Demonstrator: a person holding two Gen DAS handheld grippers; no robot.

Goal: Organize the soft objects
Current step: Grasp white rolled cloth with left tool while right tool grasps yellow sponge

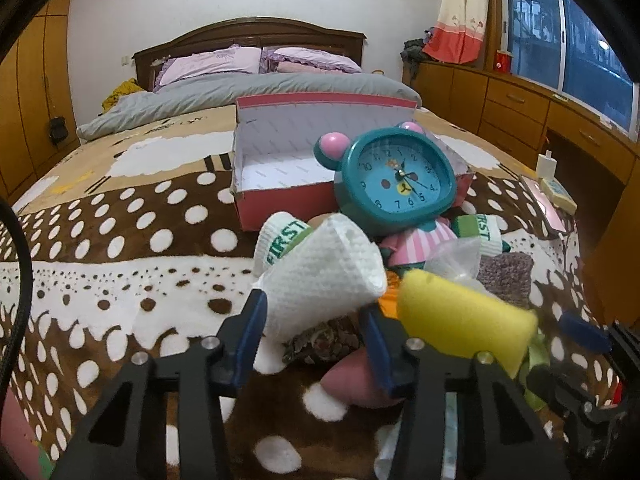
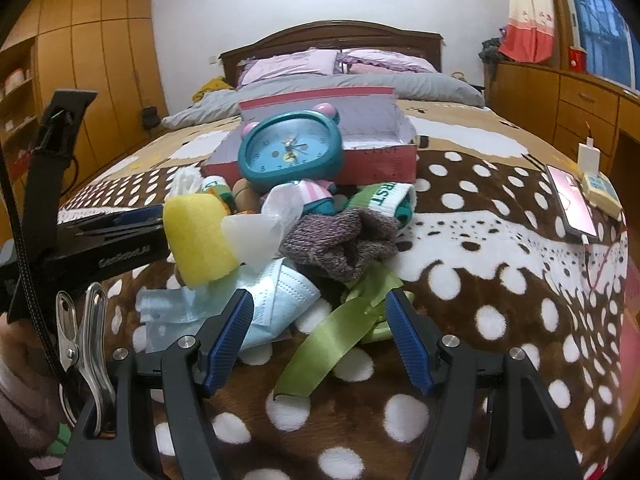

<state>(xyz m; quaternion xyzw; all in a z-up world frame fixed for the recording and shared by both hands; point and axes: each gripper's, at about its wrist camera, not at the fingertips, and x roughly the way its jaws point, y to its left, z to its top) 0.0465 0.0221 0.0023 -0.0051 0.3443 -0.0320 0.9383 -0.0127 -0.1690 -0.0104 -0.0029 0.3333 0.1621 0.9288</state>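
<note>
A pile of soft things lies on the spotted blanket in front of an open pink box (image 1: 280,168) (image 2: 376,160). My left gripper (image 1: 316,320) is shut on a white folded cloth (image 1: 324,280), held above the blanket. A yellow sponge (image 1: 464,316) (image 2: 198,236) sits just right of it. My right gripper (image 2: 320,312) is open, its fingers around a green ribbon (image 2: 340,336) and a blue face mask (image 2: 276,300). A grey-brown knit sock (image 2: 344,240), white-green socks (image 2: 384,196) and a teal alarm clock (image 1: 400,180) (image 2: 288,152) lie behind.
The bed runs back to pillows (image 1: 216,64) and a grey duvet. A pink phone (image 2: 568,200) and charger (image 2: 588,156) lie at the right bed edge. Wooden drawers (image 1: 520,108) line the right wall, wardrobes the left. A metal clip (image 2: 84,336) hangs at lower left.
</note>
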